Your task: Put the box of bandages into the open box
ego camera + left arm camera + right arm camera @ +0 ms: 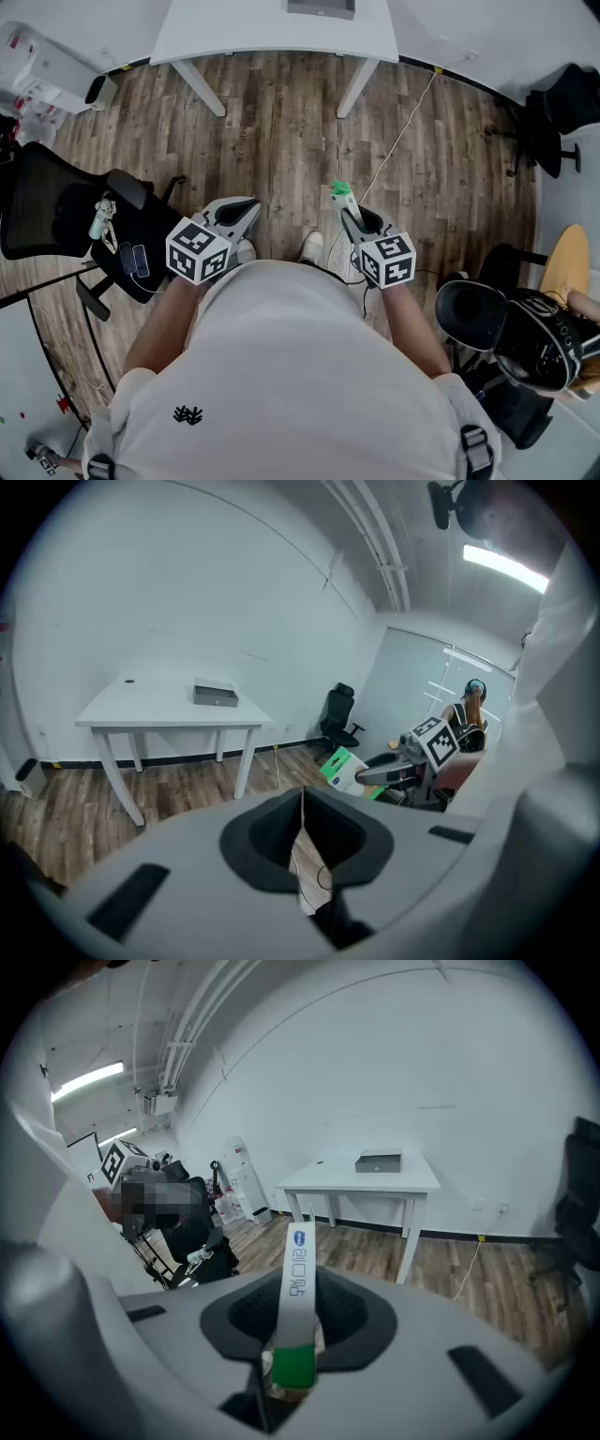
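The person stands with both bare arms bent at the elbow and held out close in front of the body, the left forearm (161, 328) and right forearm (412, 323) roughly side by side. The left gripper (247, 208), a pale grey two-jaw tool with black pads, carries the left marker cube (198, 250) at its back and points forward, angled slightly inward. Its jaws are pressed together with nothing between them. The right gripper (348, 216), of the same make with the right marker cube (387, 260), also points forward. Its jaws are clamped on a thin white-and-green cardboard box of bandages (338, 193), held edge-on and sticking out past the fingertips.
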A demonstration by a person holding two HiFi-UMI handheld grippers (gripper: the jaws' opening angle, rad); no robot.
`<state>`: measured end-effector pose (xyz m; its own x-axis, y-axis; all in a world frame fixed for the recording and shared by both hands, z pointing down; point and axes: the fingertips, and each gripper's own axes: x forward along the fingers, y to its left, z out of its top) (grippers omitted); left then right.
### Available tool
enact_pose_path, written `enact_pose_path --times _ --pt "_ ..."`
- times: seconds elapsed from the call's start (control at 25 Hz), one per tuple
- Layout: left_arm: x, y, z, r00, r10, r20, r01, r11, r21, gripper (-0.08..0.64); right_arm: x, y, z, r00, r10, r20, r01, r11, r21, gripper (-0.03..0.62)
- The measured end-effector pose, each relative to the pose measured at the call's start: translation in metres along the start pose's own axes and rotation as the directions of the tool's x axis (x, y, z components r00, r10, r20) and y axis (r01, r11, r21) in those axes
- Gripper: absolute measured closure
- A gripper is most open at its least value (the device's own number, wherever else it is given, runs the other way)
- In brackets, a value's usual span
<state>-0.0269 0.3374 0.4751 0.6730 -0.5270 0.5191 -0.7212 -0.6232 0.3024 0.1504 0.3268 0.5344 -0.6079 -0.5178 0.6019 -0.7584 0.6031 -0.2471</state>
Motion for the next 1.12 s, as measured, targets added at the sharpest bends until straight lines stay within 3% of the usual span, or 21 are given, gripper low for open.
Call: enact_pose_path --times 0.68,0.92,1.12 --pt "-0.108 0.073 -0.039 0.999 -0.028 0.036 0.028 1.0 -0.001 0.548 0.058 0.121 0.031 0.999 -0.046 -0.018 0.046 0.999 0.014 0.503" --pt "-0.119 0.086 -0.053 0.998 -0.058 0.021 0.059 0.998 -0.032 0.548 0.062 0.132 0.034 0.997 -0.079 -0.021 0.081 0.991 0.109 0.503" --pt "-0.099 0.095 -0.066 0.996 -0.089 0.013 0.089 0.996 -0.031 0.548 0.072 0.123 0.028 0.995 -0.098 -0.016 0.099 0.987 0.128 0.503"
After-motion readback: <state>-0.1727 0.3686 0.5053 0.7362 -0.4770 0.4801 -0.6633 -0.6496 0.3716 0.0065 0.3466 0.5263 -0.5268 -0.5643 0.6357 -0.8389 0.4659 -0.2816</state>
